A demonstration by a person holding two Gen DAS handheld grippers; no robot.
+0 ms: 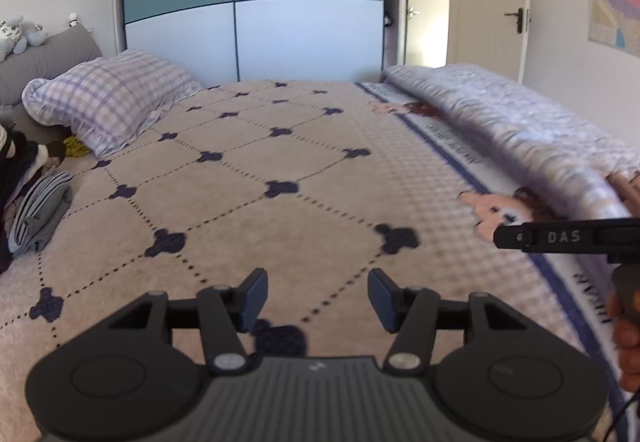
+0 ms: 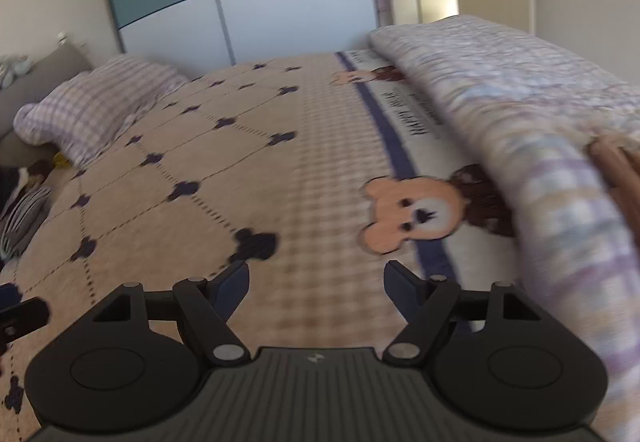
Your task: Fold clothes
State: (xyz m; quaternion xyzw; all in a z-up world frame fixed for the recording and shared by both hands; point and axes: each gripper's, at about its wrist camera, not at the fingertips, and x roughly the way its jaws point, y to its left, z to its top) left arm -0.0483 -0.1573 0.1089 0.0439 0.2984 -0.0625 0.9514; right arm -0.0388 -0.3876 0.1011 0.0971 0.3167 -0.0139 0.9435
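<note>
While nothing lies between either pair of jaws, the lines below go outward from the clothes.
Clothes: a folded grey striped garment (image 1: 38, 217) on a dark heap of clothing (image 1: 16, 161), at the far-left edge of the bed, below the lilac checked pillow (image 1: 108, 101).
Long axis: the folded piece seems to run slantwise toward the pillow.
Bed: a beige quilted cover with navy clover marks (image 1: 248, 169) lies bare ahead of both tools.
Left gripper (image 1: 318, 296): jaws parted, empty; judged the nearer to the heap.
Right gripper (image 2: 316, 284): jaws spread wide, empty, facing the bear print (image 2: 416, 213).
Right side: a rolled lilac quilt (image 2: 520, 101).
</note>
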